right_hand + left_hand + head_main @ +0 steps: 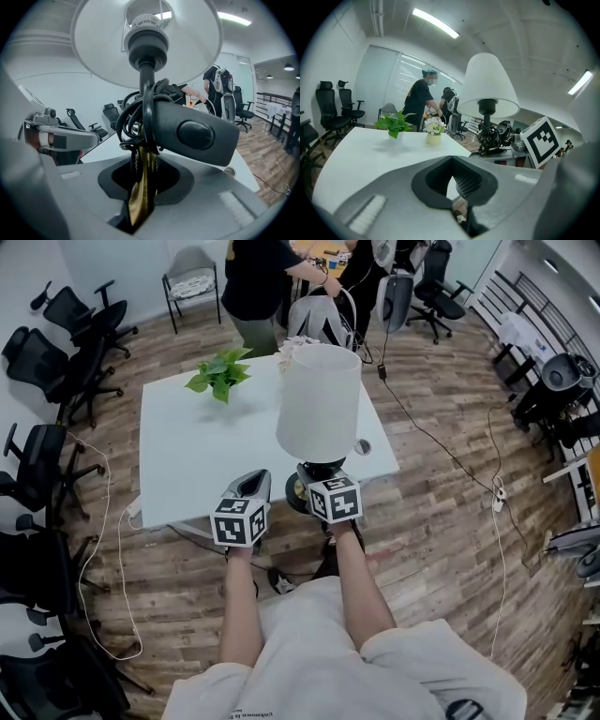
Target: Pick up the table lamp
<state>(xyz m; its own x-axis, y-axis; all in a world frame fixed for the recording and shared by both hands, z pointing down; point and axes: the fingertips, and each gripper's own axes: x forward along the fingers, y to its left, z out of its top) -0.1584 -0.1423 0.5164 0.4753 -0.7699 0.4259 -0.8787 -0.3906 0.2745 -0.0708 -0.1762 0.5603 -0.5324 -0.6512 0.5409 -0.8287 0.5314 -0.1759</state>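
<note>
The table lamp has a white shade (pixel 319 401) and a black base over the near edge of the white table (pixel 187 456). My right gripper (pixel 316 484) is shut on the lamp's brass stem (pixel 142 187), just under a black cord and switch (pixel 197 133) wound round it. The shade (pixel 145 42) fills the top of the right gripper view. My left gripper (pixel 249 486) hovers just left of the lamp, jaws together with nothing between them (pixel 451 160). From there the lamp (pixel 487 86) shows at the right, apart from it.
A green potted plant (pixel 220 374) and a small flower pot (pixel 292 348) stand at the table's far side. Office chairs (pixel 47 352) line the left wall. People stand beyond the table at the back (pixel 258 282). Cables run over the wooden floor (pixel 459 460).
</note>
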